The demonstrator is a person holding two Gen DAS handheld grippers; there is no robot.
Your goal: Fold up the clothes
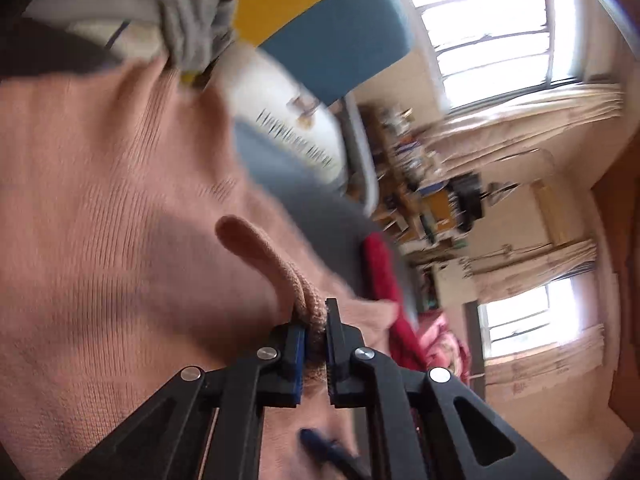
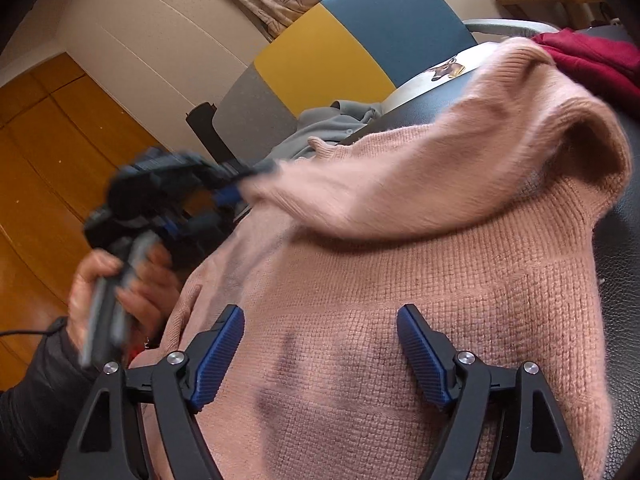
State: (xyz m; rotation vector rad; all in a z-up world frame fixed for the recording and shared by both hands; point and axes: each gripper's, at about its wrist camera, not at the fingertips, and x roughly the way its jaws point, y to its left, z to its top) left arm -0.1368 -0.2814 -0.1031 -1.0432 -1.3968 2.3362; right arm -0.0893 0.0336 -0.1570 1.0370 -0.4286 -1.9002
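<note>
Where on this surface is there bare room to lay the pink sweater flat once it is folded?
Little shows. A strip of dark surface lies bare right of the pink sweater; its far end is taken by a red garment. Left is crowded: grey garment, left tongs shut on the sweater's sleeve. Right tongs are open over the sweater.

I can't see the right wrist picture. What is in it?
A pink sweater lies under the open right hand-held gripper. The left hand-held gripper, held by a hand, pinches its sleeve and lifts it.
</note>
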